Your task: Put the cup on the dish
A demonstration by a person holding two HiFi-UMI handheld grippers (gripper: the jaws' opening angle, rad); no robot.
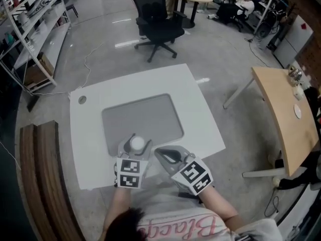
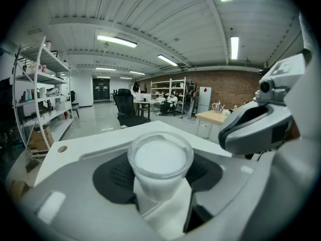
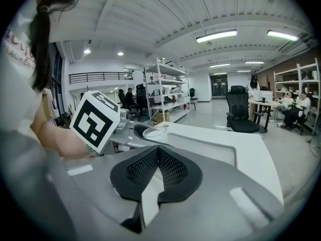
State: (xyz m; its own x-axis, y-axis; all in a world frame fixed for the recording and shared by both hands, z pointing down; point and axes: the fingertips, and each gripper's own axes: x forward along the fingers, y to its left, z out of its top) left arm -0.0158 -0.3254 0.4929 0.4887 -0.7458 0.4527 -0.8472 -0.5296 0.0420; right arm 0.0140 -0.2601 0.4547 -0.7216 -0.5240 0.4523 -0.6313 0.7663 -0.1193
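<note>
The left gripper [image 2: 159, 173] is gripping the cup [image 1: 137, 144] at the grey dish's [image 1: 150, 115] near edge; the right gripper [image 3: 158, 168] is idling, jaws together and empty; setting down and releasing is likely coming next.

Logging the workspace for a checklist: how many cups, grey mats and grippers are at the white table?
cup: 1
grey mat: 1
grippers: 2, the left gripper and the right gripper
Total: 4
</note>
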